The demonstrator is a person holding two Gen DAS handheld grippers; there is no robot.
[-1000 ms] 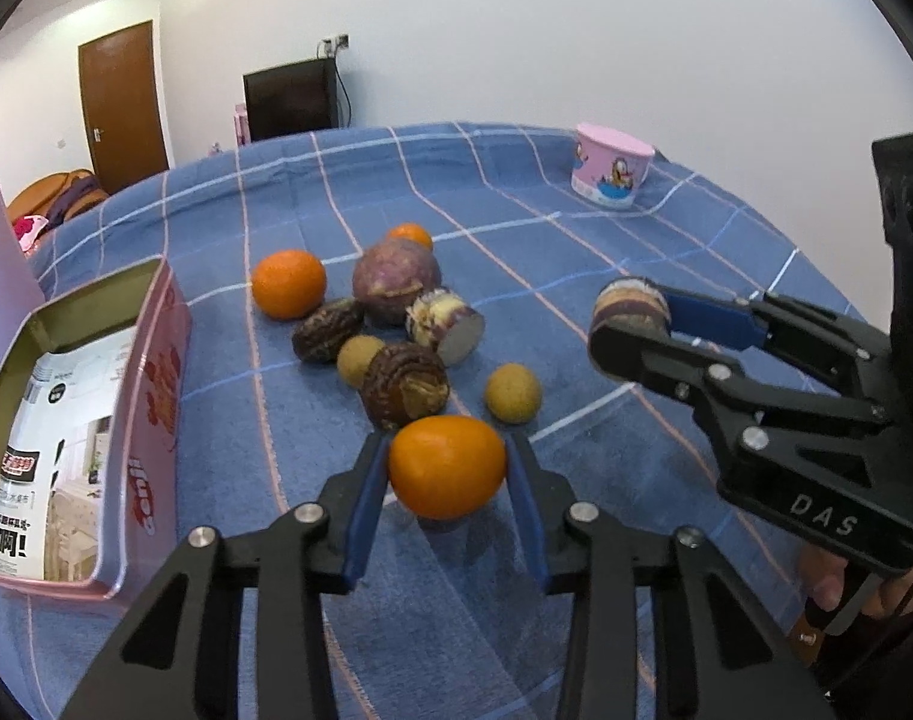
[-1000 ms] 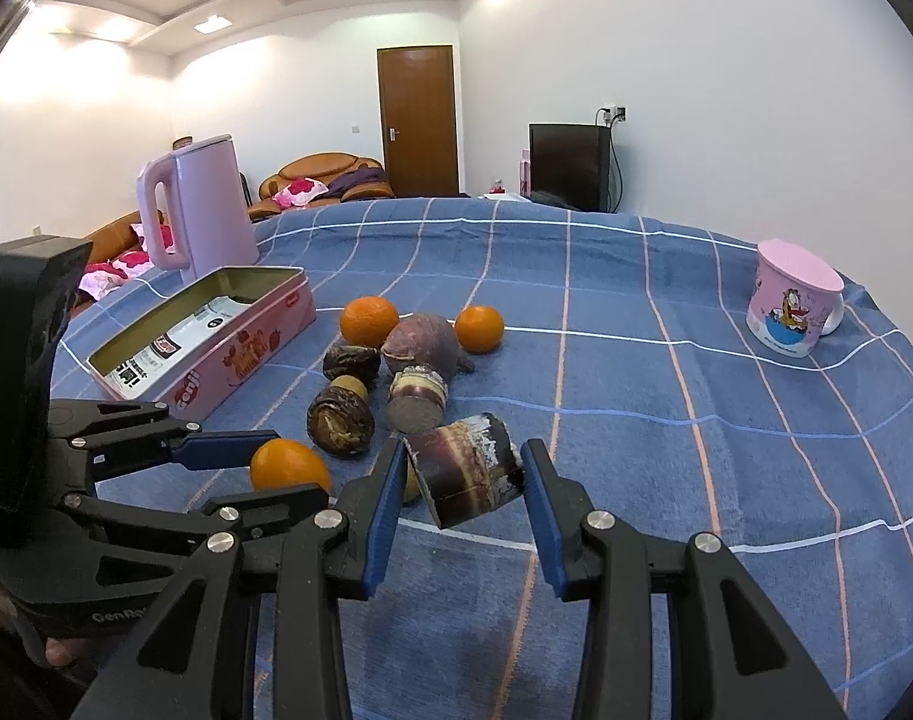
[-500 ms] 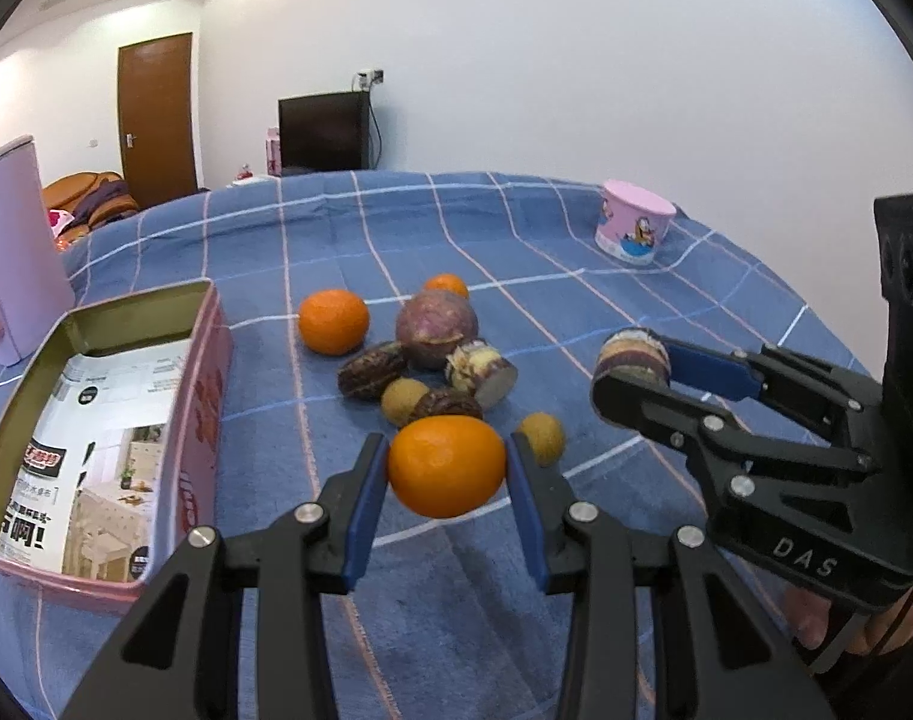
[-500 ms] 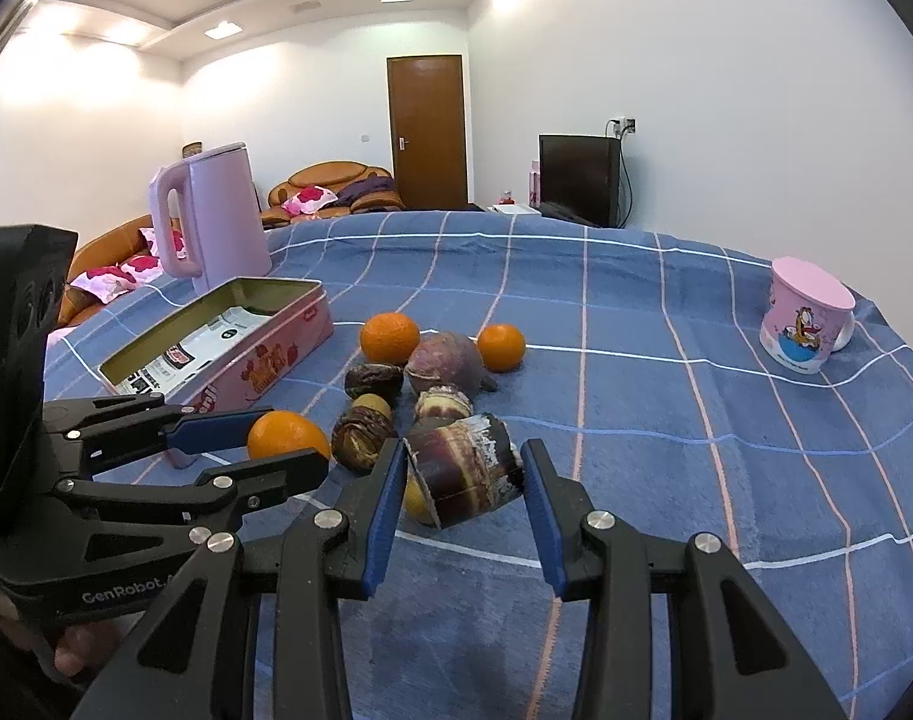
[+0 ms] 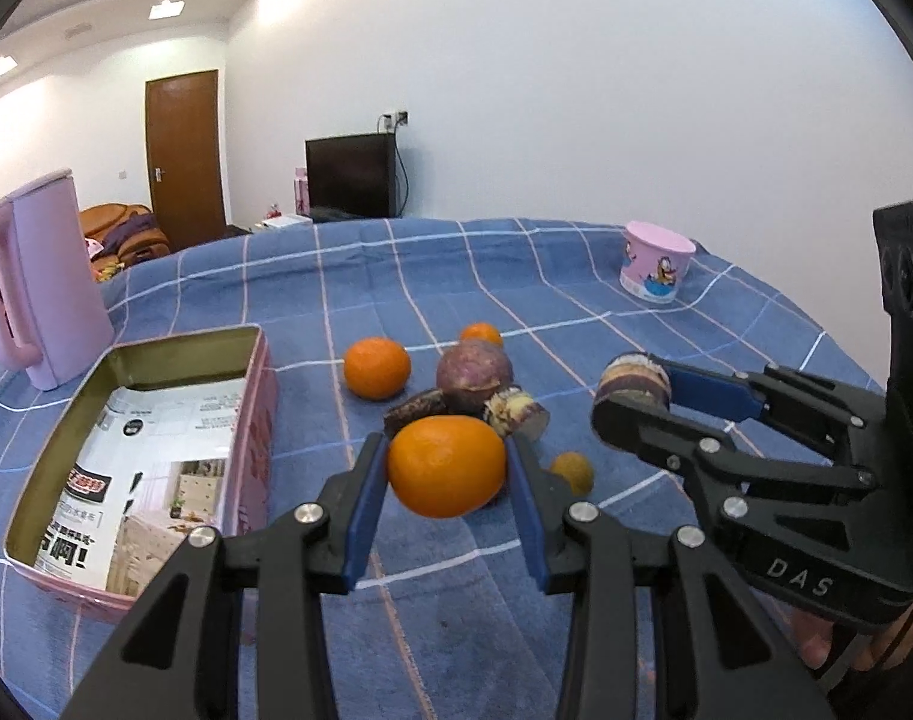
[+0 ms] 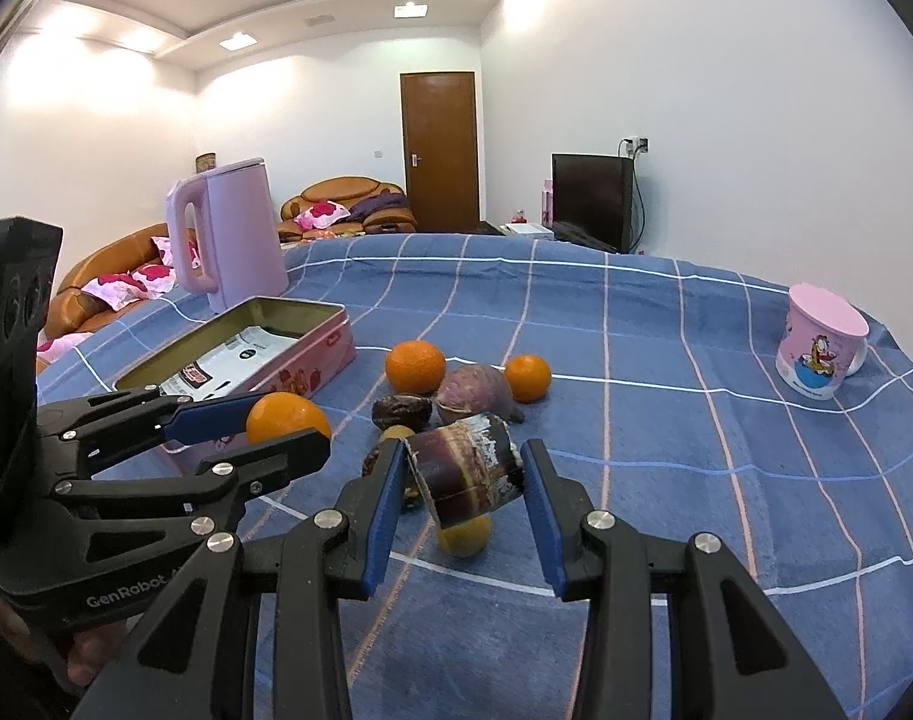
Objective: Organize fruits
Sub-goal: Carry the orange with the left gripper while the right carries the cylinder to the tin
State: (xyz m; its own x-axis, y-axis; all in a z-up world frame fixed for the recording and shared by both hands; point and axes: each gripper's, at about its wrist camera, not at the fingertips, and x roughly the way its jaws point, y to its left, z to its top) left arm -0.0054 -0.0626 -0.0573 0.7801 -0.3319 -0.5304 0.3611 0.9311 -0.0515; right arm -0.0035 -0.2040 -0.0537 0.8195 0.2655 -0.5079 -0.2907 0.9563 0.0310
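My left gripper [image 5: 447, 474] is shut on an orange [image 5: 447, 467] and holds it above the blue checked cloth; it also shows in the right wrist view [image 6: 285, 417]. My right gripper [image 6: 465, 480] is shut on a brown-purple sugarcane piece [image 6: 465, 471], held in the air; it shows in the left wrist view [image 5: 633, 378] too. On the cloth lie two more oranges [image 5: 377, 367] [image 5: 481, 333], a purple round fruit [image 5: 473, 373], dark wrinkled fruits [image 6: 402, 411], another cane piece [image 5: 516, 413] and a small yellow fruit [image 5: 571, 471]. An open pink tin [image 5: 258, 420] stands left of the pile.
A pink kettle [image 5: 39, 276] stands behind the tin. A pink cartoon mug [image 5: 657, 270] sits at the far right of the table [image 6: 696, 360]. A sofa, a door and a black TV lie beyond the table.
Both grippers have risen with their fruit and tilted up, so the pile looks lower and farther. The kettle has come into the left wrist view.
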